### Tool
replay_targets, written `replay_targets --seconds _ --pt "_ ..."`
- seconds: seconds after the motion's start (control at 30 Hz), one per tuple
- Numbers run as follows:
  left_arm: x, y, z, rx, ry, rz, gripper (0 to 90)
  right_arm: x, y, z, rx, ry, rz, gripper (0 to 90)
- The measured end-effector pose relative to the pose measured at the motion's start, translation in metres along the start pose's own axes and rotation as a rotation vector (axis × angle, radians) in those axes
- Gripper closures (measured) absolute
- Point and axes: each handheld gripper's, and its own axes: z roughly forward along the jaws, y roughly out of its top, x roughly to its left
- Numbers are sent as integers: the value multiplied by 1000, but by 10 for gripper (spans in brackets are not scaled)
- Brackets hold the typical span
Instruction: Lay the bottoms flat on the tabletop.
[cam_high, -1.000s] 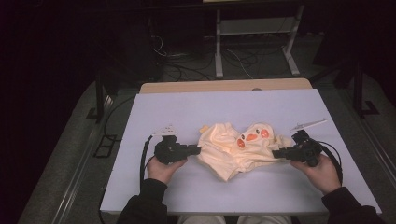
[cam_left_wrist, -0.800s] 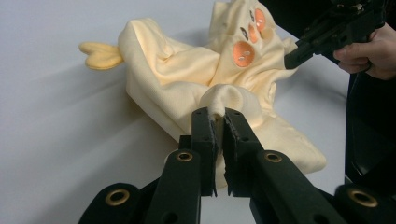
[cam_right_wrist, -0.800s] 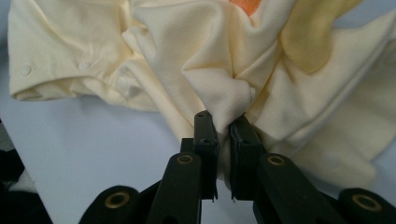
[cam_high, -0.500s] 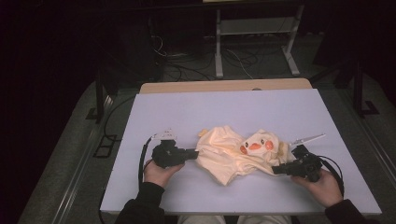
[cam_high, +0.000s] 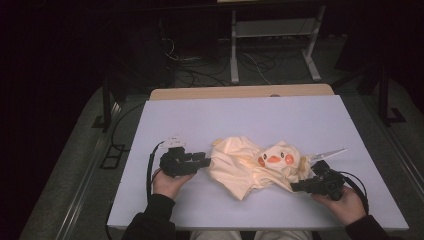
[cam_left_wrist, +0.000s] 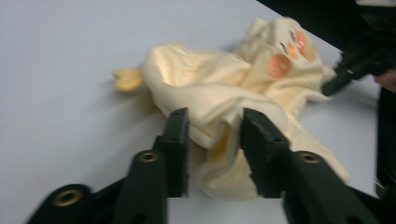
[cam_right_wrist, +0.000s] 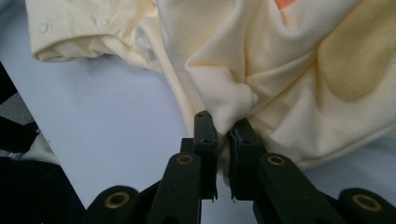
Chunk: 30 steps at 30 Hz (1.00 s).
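Observation:
A cream-yellow baby garment (cam_high: 245, 167) with an orange duck face lies crumpled on the white table (cam_high: 250, 117). My left gripper (cam_high: 206, 160) is at the garment's left edge. In the left gripper view its jaws (cam_left_wrist: 214, 123) pinch a thick fold of the garment (cam_left_wrist: 210, 88). My right gripper (cam_high: 295, 187) is at the garment's front right corner. In the right gripper view it (cam_right_wrist: 224, 123) is shut on a small bunch of the garment (cam_right_wrist: 280, 56). Snap buttons show along a hem at the top left of that view. The right gripper (cam_left_wrist: 338, 79) also appears far off in the left gripper view.
A thin pale strip (cam_high: 327, 152) lies on the table just behind the right gripper. A wooden edge (cam_high: 240, 92) borders the table's far side. Beyond it the dark floor holds cables and a metal stand (cam_high: 270, 50).
My right gripper has pulled the garment's right corner toward the table's front edge, and the duck face has shifted right and nearer. The left gripper has barely moved.

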Motion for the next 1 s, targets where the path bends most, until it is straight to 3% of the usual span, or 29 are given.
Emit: replay_targets --seconds 0.07,0.17,0.3,0.6,0.8,1.0 --pt "7 5 0 17 48 -9 520 0 0 -1 -1 1 -2 823" --pt "19 11 3 34 70 -42 483 -1 0 -1 0 2 -3 822" --pt "33 20 9 23 34 -95 455 -1 0 -1 0 0 -7 821" --pt "43 44 34 44 -8 -108 422 0 0 -1 -1 -4 -15 820" --pt "45 54 56 89 -28 -132 422 1 0 -1 1 -9 -30 818" --pt "47 53 77 140 -38 -151 421 2 -1 -2 2 -9 -37 817"
